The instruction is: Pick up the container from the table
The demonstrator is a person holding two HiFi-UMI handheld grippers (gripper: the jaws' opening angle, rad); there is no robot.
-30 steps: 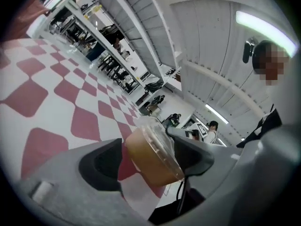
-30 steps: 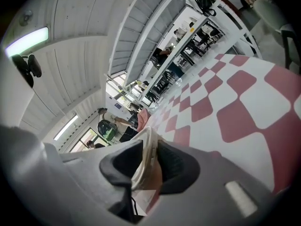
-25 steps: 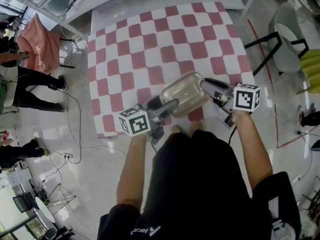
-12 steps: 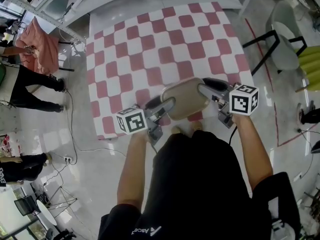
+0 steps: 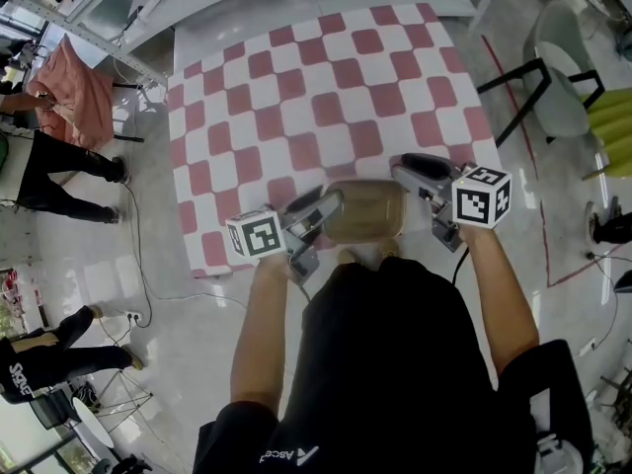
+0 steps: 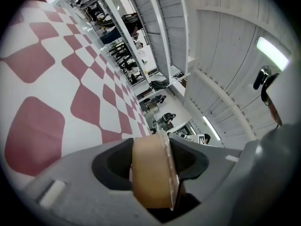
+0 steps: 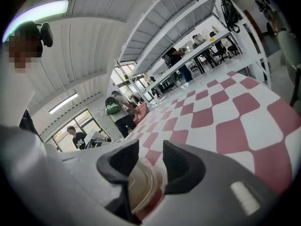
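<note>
Left claw (image 5: 318,208) just tightened, right claw (image 5: 410,173) just eased wider; both pinched the container (image 5: 363,212) by its ends, sharing its weight above the table (image 5: 296,92).

A tan container (image 5: 363,211) sits just below the frame's centre, at the lower edge of the pink-and-white checked table (image 5: 296,87), caught from both sides. The left gripper (image 5: 326,205) clamps its left end, its jaws having just been closing on that edge. The right gripper (image 5: 410,169) grips its right end, its jaws having just been opening with the rim between them. Bare forearms (image 5: 259,334) run down to a black shirt (image 5: 385,363). A chair (image 5: 553,87) stands upper right
</note>
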